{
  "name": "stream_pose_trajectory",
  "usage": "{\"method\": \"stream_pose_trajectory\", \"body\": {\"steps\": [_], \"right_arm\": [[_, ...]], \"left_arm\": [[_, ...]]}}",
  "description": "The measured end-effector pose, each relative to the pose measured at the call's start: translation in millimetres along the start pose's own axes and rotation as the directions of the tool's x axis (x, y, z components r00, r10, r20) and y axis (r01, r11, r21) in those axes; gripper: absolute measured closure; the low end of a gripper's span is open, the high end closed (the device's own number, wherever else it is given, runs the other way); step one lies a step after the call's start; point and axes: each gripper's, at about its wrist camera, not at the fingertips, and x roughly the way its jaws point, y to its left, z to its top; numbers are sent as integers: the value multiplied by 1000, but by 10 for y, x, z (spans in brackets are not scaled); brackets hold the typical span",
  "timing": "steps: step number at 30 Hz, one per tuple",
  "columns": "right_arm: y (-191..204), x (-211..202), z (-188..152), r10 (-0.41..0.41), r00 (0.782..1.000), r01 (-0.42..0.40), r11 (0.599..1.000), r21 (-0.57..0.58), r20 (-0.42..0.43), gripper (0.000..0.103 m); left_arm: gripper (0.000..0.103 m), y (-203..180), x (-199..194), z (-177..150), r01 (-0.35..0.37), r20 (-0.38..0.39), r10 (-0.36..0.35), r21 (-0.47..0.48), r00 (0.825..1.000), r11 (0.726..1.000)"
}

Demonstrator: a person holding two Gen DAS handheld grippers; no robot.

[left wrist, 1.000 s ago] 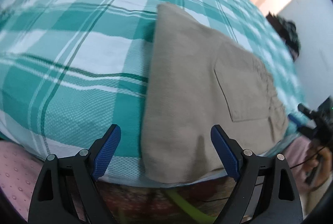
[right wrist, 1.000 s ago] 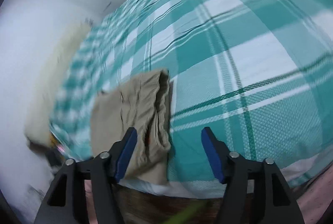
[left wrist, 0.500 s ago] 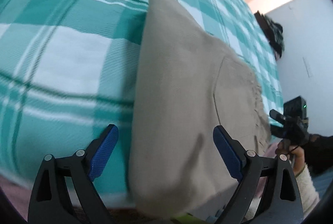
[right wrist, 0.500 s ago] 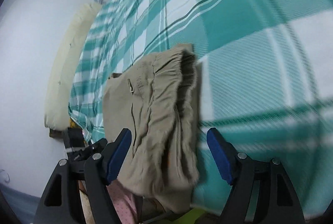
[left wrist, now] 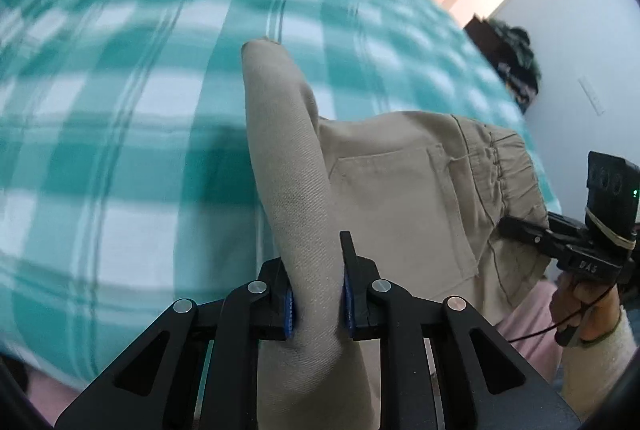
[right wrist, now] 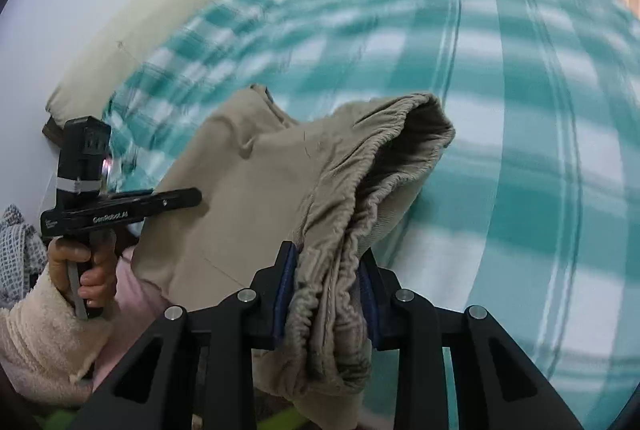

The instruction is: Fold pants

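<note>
Pants (left wrist: 392,190) between closing hand-held grippers, above bedspread (left wrist: 120,110)

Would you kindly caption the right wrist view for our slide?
Right gripper closing on the beige pants' gathered elastic waistband, lifted above the teal plaid bedspread.

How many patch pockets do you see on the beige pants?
1. A single patch pocket sits on the upper face of the beige pants, beside the gathered waistband. More pockets may be hidden under the folds or on the underside.
</note>
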Motion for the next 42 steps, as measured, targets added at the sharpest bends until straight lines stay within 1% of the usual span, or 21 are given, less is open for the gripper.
{"method": "stream_pose_trajectory", "body": {"steps": [4,5,6,7,8,9,11,13,14,15,16,17,19,21,23,25,27,30,35,39,42], "right_arm": [[-138,-100,604,-13,994,13,1000,3,105,73],[-233,-81,768,-15,992,14,1000,6,127,72],[-283,-71,850,-26,990,24,1000,11,140,68],[-396,-62,901,-51,988,48,999,24,147,58],[-508,-29,943,-91,985,86,995,45,144,52],[-636,-7,957,-168,977,158,984,81,133,41],[-828,-74,815,-294,950,278,950,142,109,32],[-864,-189,627,-352,929,335,932,140,118,12],[-842,-250,499,-398,909,384,915,123,124,10],[-804,-308,391,-436,891,425,899,103,131,9],[-760,-370,276,-468,872,460,884,84,142,9],[-677,-423,155,-496,854,492,868,68,158,9],[-555,-555,-51,-521,832,522,851,52,191,7],[-375,-627,-215,-543,811,547,836,46,219,5],[-219,-645,-318,-534,816,539,841,42,222,5],[-39,-676,-412,-506,833,510,859,43,225,5],[108,-686,-446,-488,841,494,869,37,234,0],[304,-700,-511,-474,850,484,875,16,231,0],[446,-724,-581,-464,867,467,884,24,181,0],[536,-762,-617,-508,854,509,860,26,113,0],[599,-830,-646,-511,854,512,859,20,102,0]], "left_arm": [[83,-56,-36,548,-59,127,53,43,991,997],[73,-65,5,658,-107,158,98,50,983,993],[52,-58,66,742,-177,191,164,50,968,983],[42,-35,99,752,-236,215,221,49,951,970],[28,-30,133,739,-319,247,298,50,922,946],[23,-28,145,687,-380,267,352,58,897,923],[16,-22,145,486,-473,301,428,92,852,876],[5,-16,86,216,-550,340,490,108,803,828],[3,-19,24,33,-589,369,519,107,771,801],[3,-32,-9,-90,-609,386,532,105,753,786],[2,-29,-42,-215,-619,387,541,107,747,778],[2,-48,-70,-287,-622,377,548,104,746,776],[2,-136,-99,-404,-628,341,568,96,749,772],[2,-258,-119,-473,-610,324,552,108,768,785],[2,-386,-156,-536,-611,317,556,105,769,785],[2,-486,-225,-553,-600,311,552,80,774,796],[2,-563,-380,-565,-555,301,519,40,800,831],[2,-656,-530,-601,-515,274,490,26,828,857],[2,-777,-677,-674,-517,273,486,51,830,854],[1,-792,-745,-718,-496,264,470,39,842,867],[1,-764,-760,-724,-448,233,431,23,872,894]]}}
